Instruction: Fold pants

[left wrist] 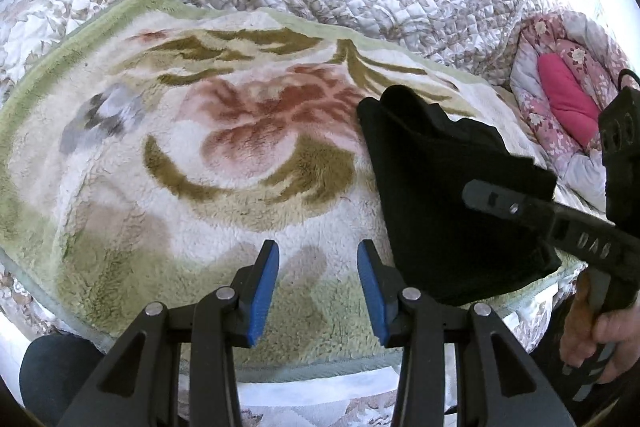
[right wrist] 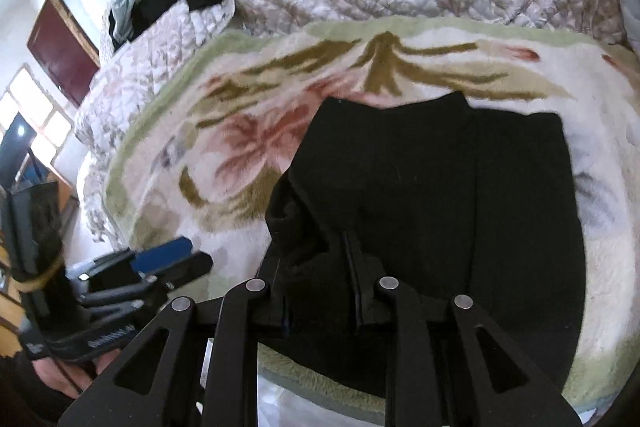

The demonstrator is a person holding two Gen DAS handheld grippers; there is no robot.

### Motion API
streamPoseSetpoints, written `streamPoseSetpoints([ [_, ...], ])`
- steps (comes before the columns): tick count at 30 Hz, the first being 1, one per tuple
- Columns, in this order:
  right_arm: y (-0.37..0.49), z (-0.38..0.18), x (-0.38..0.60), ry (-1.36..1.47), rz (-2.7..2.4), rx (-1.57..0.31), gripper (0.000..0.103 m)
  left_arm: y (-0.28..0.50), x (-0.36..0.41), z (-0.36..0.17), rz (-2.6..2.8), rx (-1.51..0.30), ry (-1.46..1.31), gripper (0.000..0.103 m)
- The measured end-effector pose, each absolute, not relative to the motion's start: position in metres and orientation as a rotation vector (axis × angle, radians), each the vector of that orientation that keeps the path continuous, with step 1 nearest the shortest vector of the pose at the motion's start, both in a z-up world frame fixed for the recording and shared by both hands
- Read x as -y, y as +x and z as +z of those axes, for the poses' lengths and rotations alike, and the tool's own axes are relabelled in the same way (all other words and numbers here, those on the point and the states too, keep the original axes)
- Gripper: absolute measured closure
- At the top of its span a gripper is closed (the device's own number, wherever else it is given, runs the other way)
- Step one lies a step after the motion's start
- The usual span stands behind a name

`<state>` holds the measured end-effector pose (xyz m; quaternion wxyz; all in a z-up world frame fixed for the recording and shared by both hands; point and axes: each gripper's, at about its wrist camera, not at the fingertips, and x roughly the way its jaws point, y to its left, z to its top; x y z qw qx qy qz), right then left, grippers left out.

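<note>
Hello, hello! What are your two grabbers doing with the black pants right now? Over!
Left gripper open, empty, over blanket. Right gripper has pants between its fingers. Nothing in the way.

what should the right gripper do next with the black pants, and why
Probably let go and lift clear. The black pants already lie as a compact folded stack on the floral blanket, with cloth bunched between the right gripper fingers, while the left gripper hangs open and empty beside them.
</note>
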<state>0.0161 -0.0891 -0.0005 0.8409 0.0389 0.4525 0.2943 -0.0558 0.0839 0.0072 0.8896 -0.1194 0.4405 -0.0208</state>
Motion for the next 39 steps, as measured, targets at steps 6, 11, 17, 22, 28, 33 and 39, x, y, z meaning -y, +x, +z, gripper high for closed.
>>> streamPoseSetpoints([
  [6, 0.007, 0.001, 0.086, 0.074, 0.686, -0.941, 0.054, -0.06, -0.086, 0.01, -0.038, -0.909, -0.247, 0.06],
  [11, -0.01, 0.023, 0.084, 0.107, 0.826, -0.877, 0.048, -0.06, -0.09, 0.011, -0.023, -0.909, -0.257, 0.06],
  [17, -0.015, 0.027, 0.12, 0.133, 0.736, -0.805, 0.048, -0.06, -0.087, 0.016, -0.025, -0.898, -0.248, 0.06],
  [22, -0.009, -0.017, 0.131, 0.094, 0.673, -0.953, 0.067, -0.051, -0.077, 0.023, -0.054, -0.888, -0.238, 0.06],
  [28, -0.011, -0.004, 0.149, 0.148, 0.734, -0.905, 0.067, -0.031, -0.058, 0.038, -0.103, -0.86, -0.203, 0.06],
  [33, 0.019, 0.011, 0.195, 0.205, 0.535, -0.821, 0.067, -0.001, -0.032, 0.053, -0.168, -0.821, -0.169, 0.06],
  [39, 0.058, 0.017, 0.208, 0.153, 0.498, -0.816, 0.067, 0.045, 0.002, 0.05, -0.239, -0.794, -0.125, 0.06],
])
